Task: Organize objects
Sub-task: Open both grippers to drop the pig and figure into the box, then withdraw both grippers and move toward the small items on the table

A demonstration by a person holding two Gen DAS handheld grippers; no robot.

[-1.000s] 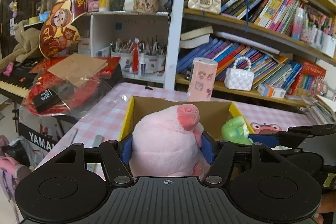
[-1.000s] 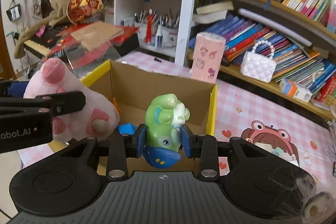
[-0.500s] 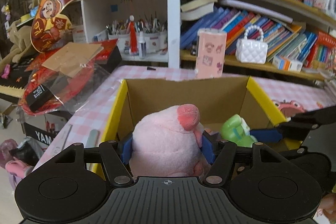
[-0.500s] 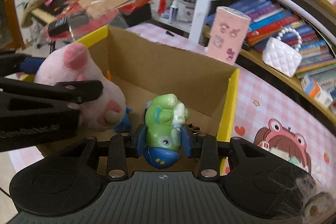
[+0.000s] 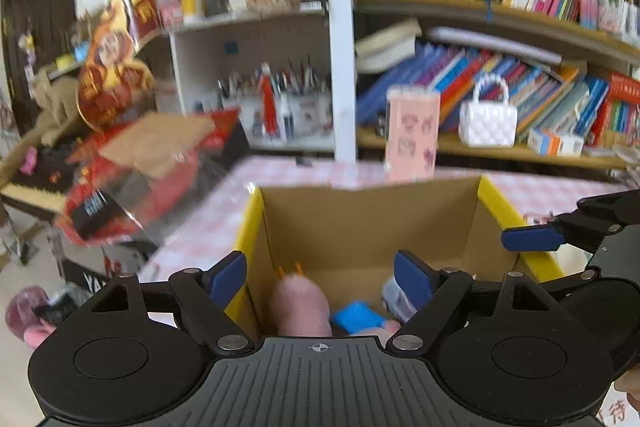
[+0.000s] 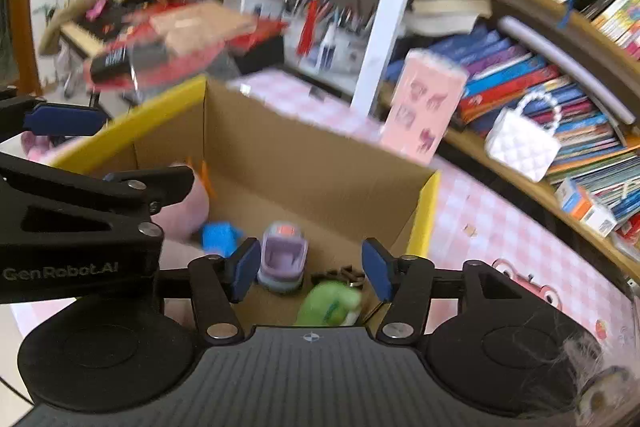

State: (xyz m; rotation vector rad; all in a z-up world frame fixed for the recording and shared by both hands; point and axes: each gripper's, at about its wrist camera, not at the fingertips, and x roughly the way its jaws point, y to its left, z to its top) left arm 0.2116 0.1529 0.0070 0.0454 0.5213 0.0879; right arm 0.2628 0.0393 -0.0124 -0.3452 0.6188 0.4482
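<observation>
Left wrist view: left gripper (image 5: pixel 320 277) jaws just opened, empty; pink plush toy (image 5: pixel 300 301) lay in yellow-rimmed cardboard box (image 5: pixel 496 203). Right wrist view: right gripper (image 6: pixel 310 269) likewise just opened above green plastic frog toy (image 6: pixel 330 305). Step: release. Next: withdraw, probably.

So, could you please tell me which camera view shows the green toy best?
The right wrist view: the green toy lies in the cardboard box, below the open right claw. The left wrist view does not show it.
</observation>
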